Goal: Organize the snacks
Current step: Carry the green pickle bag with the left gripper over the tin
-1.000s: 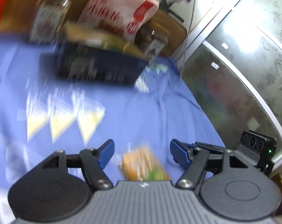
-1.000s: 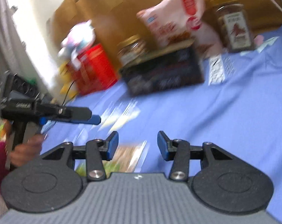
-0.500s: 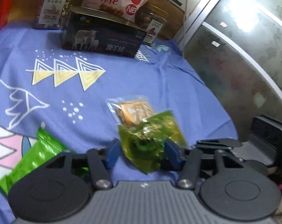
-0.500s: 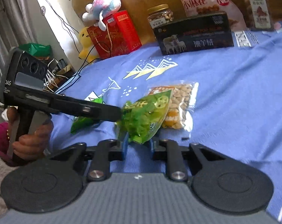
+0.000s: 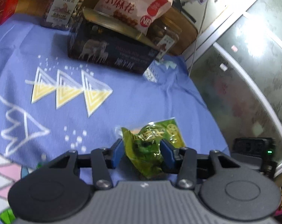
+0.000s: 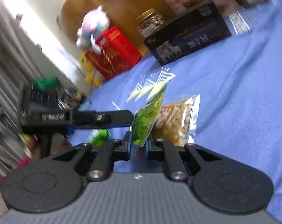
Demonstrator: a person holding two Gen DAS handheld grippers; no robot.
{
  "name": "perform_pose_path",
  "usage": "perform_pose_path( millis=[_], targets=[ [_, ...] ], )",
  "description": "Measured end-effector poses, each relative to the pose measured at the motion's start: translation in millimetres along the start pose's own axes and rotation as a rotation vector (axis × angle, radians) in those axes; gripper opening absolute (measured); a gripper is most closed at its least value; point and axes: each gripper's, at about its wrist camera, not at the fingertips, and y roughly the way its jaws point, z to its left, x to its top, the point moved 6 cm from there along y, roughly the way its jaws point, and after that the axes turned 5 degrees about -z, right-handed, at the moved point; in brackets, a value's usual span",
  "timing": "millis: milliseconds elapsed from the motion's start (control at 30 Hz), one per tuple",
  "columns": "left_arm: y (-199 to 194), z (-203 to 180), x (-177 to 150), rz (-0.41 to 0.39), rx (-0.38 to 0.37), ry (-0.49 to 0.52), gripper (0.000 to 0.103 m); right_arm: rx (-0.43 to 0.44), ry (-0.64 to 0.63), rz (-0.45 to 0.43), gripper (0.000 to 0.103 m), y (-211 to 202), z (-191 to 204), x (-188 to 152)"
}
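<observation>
Green snack packet (image 5: 148, 147) between left gripper (image 5: 141, 154) pads, apparently pinched.

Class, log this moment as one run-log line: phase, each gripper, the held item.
phase: lifting | left gripper: shut on green snack packet | right gripper: shut on same packet | peanut packet: lying on blue cloth

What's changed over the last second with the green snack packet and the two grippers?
Both grippers closed on the green packet: the left gripper and the right gripper, open a second ago, now pinch it and have raised it off the peanut packet. The dark box and jars stayed put.
</observation>
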Motion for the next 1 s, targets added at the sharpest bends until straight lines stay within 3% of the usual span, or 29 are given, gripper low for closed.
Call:
perform_pose_path(
  millis=[167, 600, 800, 933, 1000],
  targets=[
    [6.4, -6.8, 27.8, -0.035, 0.014, 0.031, 0.043, 0.059, 0.092, -0.029, 0.015, 4.8, -7.9, 26.2],
    [42.8, -8.4, 127.7, -0.141, 0.086, 0.085, 0.043, 0.056, -0.064, -0.129, 0.015, 41.9, -3.7, 120.6],
    [73.5, -9.1, 169.8, -0.169, 0.117, 0.132, 0.043, 0.017, -0.085, -0.185, 0.015, 56.9, -20.4, 165.4],
    [101.3, 5.7, 187.0, -0.165, 0.155, 0.09, 0.043, -0.054, -0.136, -0.192, 0.015, 74.8, -33.0, 186.5],
    [111.1, 13.1, 189.1, -0.159, 0.176, 0.071, 0.043, -0.105, -0.175, -0.186, 0.02, 84.6, -38.7, 190.6]
  ],
)
